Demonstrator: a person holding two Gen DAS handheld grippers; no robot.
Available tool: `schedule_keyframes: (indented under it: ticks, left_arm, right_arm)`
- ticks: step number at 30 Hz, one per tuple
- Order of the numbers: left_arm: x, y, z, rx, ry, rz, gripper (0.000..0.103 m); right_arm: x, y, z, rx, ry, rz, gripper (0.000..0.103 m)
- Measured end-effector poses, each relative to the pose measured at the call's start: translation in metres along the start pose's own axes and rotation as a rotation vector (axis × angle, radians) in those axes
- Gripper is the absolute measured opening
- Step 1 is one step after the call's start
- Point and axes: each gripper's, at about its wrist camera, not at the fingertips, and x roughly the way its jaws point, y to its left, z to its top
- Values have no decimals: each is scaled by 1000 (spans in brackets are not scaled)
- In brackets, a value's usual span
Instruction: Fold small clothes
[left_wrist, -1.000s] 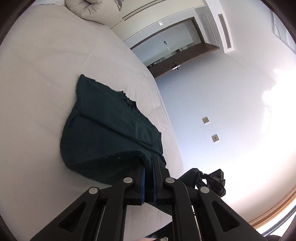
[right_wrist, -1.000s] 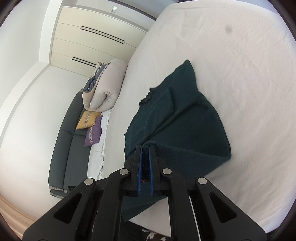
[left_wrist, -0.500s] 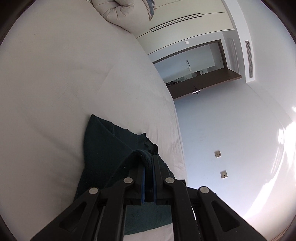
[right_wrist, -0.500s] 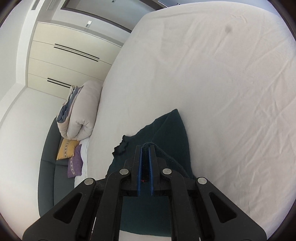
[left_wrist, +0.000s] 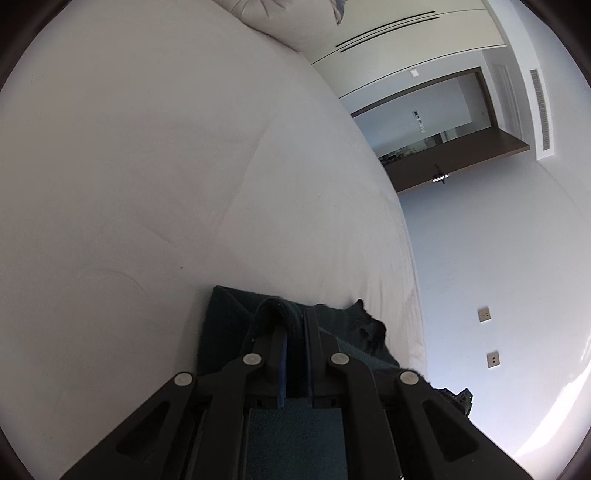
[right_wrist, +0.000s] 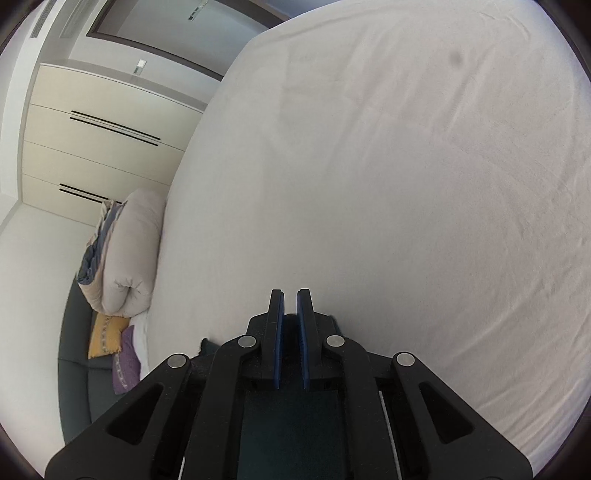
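Note:
A dark green knitted garment (left_wrist: 229, 321) lies on the white bed (left_wrist: 147, 166), folded over toward the far side. My left gripper (left_wrist: 293, 314) is shut on a rolled edge of the garment, low over the sheet. In the right wrist view my right gripper (right_wrist: 290, 295) is shut on the garment (right_wrist: 291, 424), which shows only between and under the fingers; most of it is hidden below the gripper body.
A rolled beige duvet (right_wrist: 125, 258) lies at the head of the bed (right_wrist: 406, 184). A dark sofa with yellow and purple cushions (right_wrist: 107, 339) stands beside it. Wardrobe doors (right_wrist: 92, 147) and a doorway (left_wrist: 436, 133) lie beyond. The bed's edge (left_wrist: 417, 295) runs right of the garment.
Both grippers carried the held edge of the garment forward over itself across the bed. Far less of the garment shows ahead of the fingers now.

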Motion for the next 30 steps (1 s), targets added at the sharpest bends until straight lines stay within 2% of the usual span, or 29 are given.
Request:
schedule_keyframes:
  ticks: [1, 2, 3, 4, 5, 6, 7, 11, 17, 22, 24, 30]
  left_arm:
    - [4, 8, -2, -22, 13, 13, 11]
    - [4, 14, -4, -45, 11, 8, 17]
    - [0, 18, -6, -57, 0, -11, 31]
    - [-5, 20, -8, -57, -12, -26, 47]
    - [-11, 19, -10, -49, -23, -27, 53]
    - [-17, 16, -11, -35, -40, 4, 71]
    - [-26, 13, -13, -18, -67, 31, 82]
    - [-56, 3, -31, 41, -110, 16, 83]
    - [-76, 2, -82, 168, -84, 91, 83]
    - [-73, 17, -108, 170, -49, 130, 83]
    - [-74, 15, -116, 199, -53, 144, 81]
    - [-72, 16, -122, 237, -57, 161, 67]
  right_arm:
    - [5, 0, 3, -19, 1, -48, 9]
    - [8, -2, 4, -30, 2, -57, 20]
    - [8, -5, 5, -36, -2, -43, 44]
    - [5, -7, 6, -41, -15, -33, 56]
    - [-2, -12, 5, -49, -40, -27, 60]
    - [-8, -16, 2, -62, -56, -39, 60]
    - [-13, -19, 1, -77, -63, -52, 60]
    - [-41, -20, -21, -178, -59, -65, 60]
    - [-63, -6, -68, -397, -15, -92, 60]
    - [-69, -16, -93, -413, 17, -127, 60]
    - [-91, -23, -124, -419, 19, -130, 59]
    - [-106, -33, -151, -455, 45, -141, 48]
